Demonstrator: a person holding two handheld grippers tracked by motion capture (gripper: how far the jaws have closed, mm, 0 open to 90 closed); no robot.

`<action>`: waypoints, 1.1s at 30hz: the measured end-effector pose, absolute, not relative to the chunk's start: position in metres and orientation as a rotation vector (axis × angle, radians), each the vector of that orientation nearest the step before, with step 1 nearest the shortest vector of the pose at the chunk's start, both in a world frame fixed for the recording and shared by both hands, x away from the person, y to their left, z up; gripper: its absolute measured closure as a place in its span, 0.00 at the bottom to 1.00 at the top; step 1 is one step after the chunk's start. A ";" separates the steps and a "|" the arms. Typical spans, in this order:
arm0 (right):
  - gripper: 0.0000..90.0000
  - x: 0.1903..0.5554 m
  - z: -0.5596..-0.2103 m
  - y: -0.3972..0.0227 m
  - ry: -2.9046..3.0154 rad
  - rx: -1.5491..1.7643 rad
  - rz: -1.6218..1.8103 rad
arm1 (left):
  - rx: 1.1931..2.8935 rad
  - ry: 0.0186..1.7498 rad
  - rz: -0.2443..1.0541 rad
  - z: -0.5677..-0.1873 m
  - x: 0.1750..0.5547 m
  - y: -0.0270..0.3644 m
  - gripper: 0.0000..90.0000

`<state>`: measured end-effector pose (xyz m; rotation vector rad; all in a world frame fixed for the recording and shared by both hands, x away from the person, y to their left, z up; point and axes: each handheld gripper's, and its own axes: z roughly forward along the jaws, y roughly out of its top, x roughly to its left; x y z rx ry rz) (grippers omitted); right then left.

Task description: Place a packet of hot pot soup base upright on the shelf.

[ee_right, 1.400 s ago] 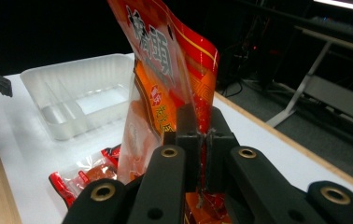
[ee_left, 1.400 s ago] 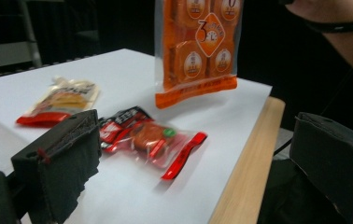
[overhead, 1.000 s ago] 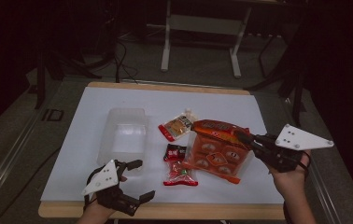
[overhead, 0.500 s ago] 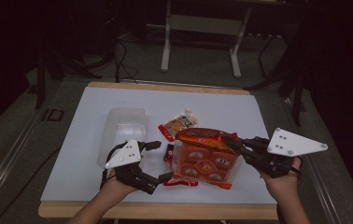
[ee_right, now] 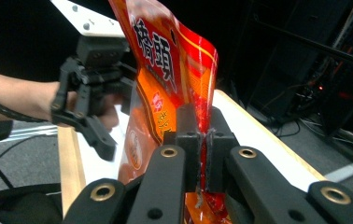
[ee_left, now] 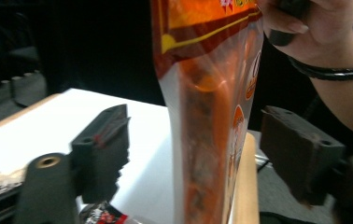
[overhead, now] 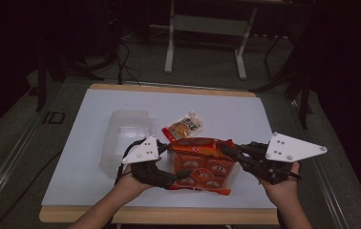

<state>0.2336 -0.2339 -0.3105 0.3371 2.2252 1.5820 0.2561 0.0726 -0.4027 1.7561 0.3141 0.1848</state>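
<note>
An orange snack bag (overhead: 202, 162) with round pictures on its front is held up off the white table (overhead: 92, 114), near the front edge. My right gripper (overhead: 227, 149) is shut on the bag's right edge; in the right gripper view the jaws (ee_right: 204, 140) pinch the crinkled seam. My left gripper (overhead: 175, 161) stands open at the bag's left side. In the left gripper view the bag (ee_left: 212, 116) hangs edge-on between the two spread pads (ee_left: 102, 149), touching neither. The left gripper (ee_right: 95, 93) also appears beyond the bag in the right gripper view.
A clear plastic container (overhead: 126, 136) lies left of the bag, close to my left hand. A small tan and red snack packet (overhead: 185, 126) sits just behind the bag. A red and black packet (ee_left: 104, 217) lies on the table below the bag. The wooden front edge (overhead: 159, 214) is close.
The right gripper has raised the orange bag and carried it leftward. The left gripper has moved up and right from the table's front corner until its open jaws straddle the bag's left edge.
</note>
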 end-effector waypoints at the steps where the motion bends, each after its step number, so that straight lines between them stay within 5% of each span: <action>1: 0.97 0.233 -0.310 -0.232 2.229 0.330 1.587 | 1.758 0.302 0.167 -0.403 0.258 0.072 0.36; 9: 0.97 0.232 -0.311 -0.225 2.246 0.306 1.586 | 1.759 0.258 0.111 -0.400 0.258 0.065 0.66; 15: 0.97 0.234 -0.312 -0.225 2.251 0.311 1.591 | 1.761 0.245 0.071 -0.400 0.262 0.064 0.78; 33: 0.95 0.241 -0.318 -0.230 2.245 0.333 1.627 | 1.736 0.278 0.079 -0.402 0.258 0.063 0.80</action>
